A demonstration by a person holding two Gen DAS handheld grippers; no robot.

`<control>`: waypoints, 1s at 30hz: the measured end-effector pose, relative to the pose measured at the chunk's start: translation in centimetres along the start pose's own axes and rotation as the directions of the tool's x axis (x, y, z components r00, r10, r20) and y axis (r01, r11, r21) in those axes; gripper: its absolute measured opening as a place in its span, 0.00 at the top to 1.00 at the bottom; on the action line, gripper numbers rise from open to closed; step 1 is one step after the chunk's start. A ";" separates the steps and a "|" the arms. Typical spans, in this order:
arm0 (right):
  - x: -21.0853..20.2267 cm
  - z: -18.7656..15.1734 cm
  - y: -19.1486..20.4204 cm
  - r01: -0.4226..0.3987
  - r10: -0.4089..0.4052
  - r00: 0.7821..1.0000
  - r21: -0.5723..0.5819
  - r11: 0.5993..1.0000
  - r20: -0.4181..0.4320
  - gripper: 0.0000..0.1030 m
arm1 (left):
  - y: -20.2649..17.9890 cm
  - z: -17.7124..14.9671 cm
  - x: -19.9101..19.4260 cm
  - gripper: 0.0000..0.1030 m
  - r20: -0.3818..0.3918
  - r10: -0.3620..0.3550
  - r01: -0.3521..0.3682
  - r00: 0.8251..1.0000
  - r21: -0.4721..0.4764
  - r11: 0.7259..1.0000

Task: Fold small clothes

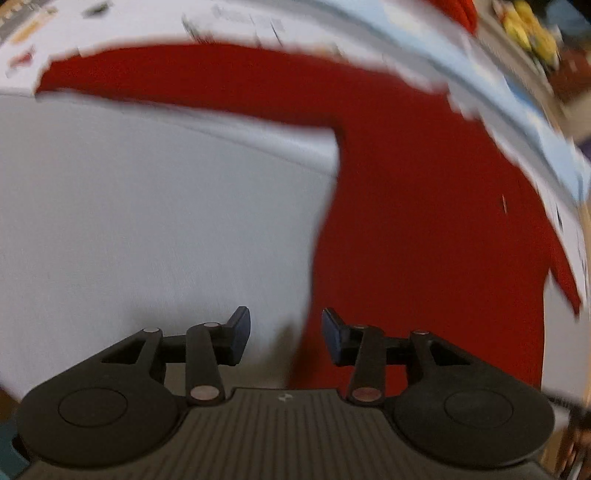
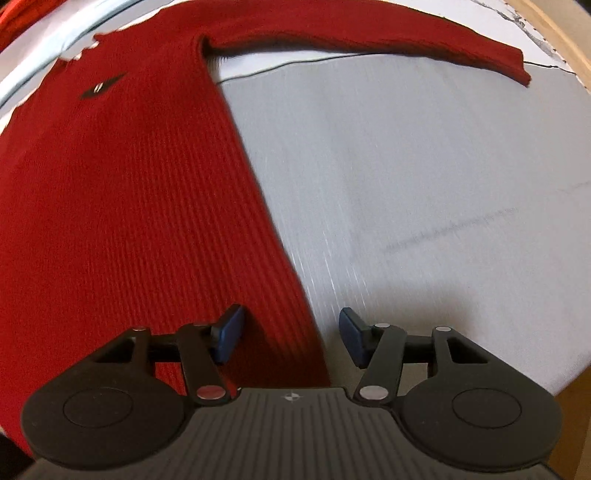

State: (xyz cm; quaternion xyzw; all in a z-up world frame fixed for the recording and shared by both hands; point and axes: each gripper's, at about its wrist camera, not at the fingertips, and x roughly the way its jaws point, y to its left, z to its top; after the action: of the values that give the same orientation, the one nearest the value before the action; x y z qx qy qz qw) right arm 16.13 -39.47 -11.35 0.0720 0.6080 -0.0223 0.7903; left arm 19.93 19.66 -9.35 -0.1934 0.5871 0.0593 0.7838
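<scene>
While your left gripper hangs open and empty over the grey table cover, the red sweater lies flat from 1 to 3 o'clock. Your right gripper gapes too, straddling the sweater's side edge; body at 10 o'clock, one sleeve stretching toward 1.

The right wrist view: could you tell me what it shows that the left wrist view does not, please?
Only the right wrist view shows the small dark logo sharply and the right gripper, open over the sweater's side edge. Only the left wrist view shows the left gripper, open, and yellow items beyond the table. Both share the red sweater lying flat, sleeves spread, on the grey surface.
</scene>
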 end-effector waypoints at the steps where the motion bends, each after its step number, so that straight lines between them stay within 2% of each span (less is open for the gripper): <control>1: -0.3 -0.6 0.0 0.001 -0.001 1.000 -0.008 1.000 0.001 0.44 | -0.3 -1.8 0.8 0.54 -0.029 -0.004 0.004 1.000 0.005 1.000; 3: -0.7 -1.8 -0.4 -0.001 0.001 1.000 0.007 1.000 0.007 0.44 | -0.7 -4.3 2.3 0.54 -0.075 0.011 -0.009 0.997 0.029 1.000; 5: -0.5 -3.0 -1.2 -0.030 0.029 1.000 0.064 0.998 0.009 0.46 | -1.4 -5.8 3.6 0.54 -0.107 0.085 -0.072 0.991 0.118 0.990; 6: -0.3 -3.6 -1.5 -0.047 0.047 0.999 0.092 0.995 0.001 0.47 | -1.7 -6.5 3.9 0.54 -0.093 0.122 -0.107 0.988 0.152 0.983; 9: -0.6 -4.4 -1.0 -0.030 0.028 0.999 0.063 0.998 0.036 0.50 | -2.1 -7.8 4.2 0.56 -0.086 0.115 -0.096 0.990 0.205 0.974; 10: -0.6 -4.7 -0.7 -0.022 0.021 0.999 0.038 0.999 0.045 0.52 | -2.3 -8.2 4.1 0.60 -0.078 0.114 -0.093 0.990 0.233 0.968; 11: -0.7 -5.0 -0.5 -0.016 0.015 0.998 0.024 1.000 0.055 0.61 | -2.5 -8.5 4.0 0.83 -0.077 0.097 -0.074 0.992 0.255 0.964; 12: -0.8 -5.3 -0.5 -0.021 0.019 0.998 0.029 0.999 0.066 0.74 | -2.7 -8.9 3.8 0.89 -0.081 0.071 -0.046 0.994 0.279 0.959; 13: -1.1 -5.6 -0.7 -0.039 0.036 0.997 0.048 0.998 0.071 0.80 | -3.0 -9.2 3.4 0.91 -0.063 0.077 -0.054 0.995 0.304 0.951; 15: -1.8 -6.1 -0.9 -0.084 0.078 0.994 0.082 0.993 0.083 0.85 | -2.8 -9.4 1.9 0.94 -0.021 0.052 -0.042 0.998 0.314 0.948; 17: -3.3 -6.5 -0.7 -0.116 0.107 0.987 0.076 0.990 0.121 0.86 | -1.9 -9.2 -0.6 0.95 0.042 -0.016 0.004 0.999 0.282 0.959; 18: -4.2 -6.6 -1.2 -0.154 0.140 0.980 0.087 0.984 0.142 0.86 | -1.5 -9.3 -1.5 0.95 0.065 -0.019 0.000 0.998 0.290 0.957; 20: -5.7 -7.3 -1.6 -0.223 0.203 0.966 0.115 0.968 0.163 0.86 | -1.1 -10.0 -1.4 0.95 0.067 0.053 -0.072 0.996 0.331 0.941; 21: -5.7 -7.7 -1.6 -0.203 0.187 0.972 0.107 0.973 0.143 0.87 | -0.9 -10.2 -0.7 0.95 0.049 0.095 -0.106 0.994 0.352 0.930; 23: -4.3 -8.5 -1.0 -0.108 0.106 0.993 0.056 0.993 0.046 0.94 | -1.2 -10.6 0.2 0.94 0.019 0.146 -0.142 0.989 0.386 0.912; 25: -2.8 -9.0 -0.1 -0.087 0.087 0.995 0.001 0.996 -0.042 0.93 | -1.3 -10.7 0.1 0.91 0.016 0.147 -0.142 0.989 0.375 0.916; 26: -2.7 -9.0 0.2 -0.071 0.070 0.997 -0.004 0.998 -0.043 0.92 | -1.5 -10.7 -0.3 0.89 0.041 0.140 -0.145 0.989 0.369 0.918; 28: -3.6 -8.8 0.3 -0.029 0.029 0.999 0.006 1.000 0.041 0.87 | -2.0 -10.7 -1.2 0.85 0.091 0.114 -0.140 0.989 0.368 0.919; 30: -5.0 -8.5 0.6 -0.040 0.038 0.988 0.008 0.999 0.152 0.85 | -2.4 -10.9 -1.2 0.85 0.086 0.083 -0.109 0.993 0.373 0.921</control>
State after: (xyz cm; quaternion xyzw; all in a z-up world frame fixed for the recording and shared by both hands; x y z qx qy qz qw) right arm 6.76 -37.96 -8.55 0.0861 0.5447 -0.0156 0.8341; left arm 10.59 13.55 -10.21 -0.0080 0.5692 -0.0097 0.8221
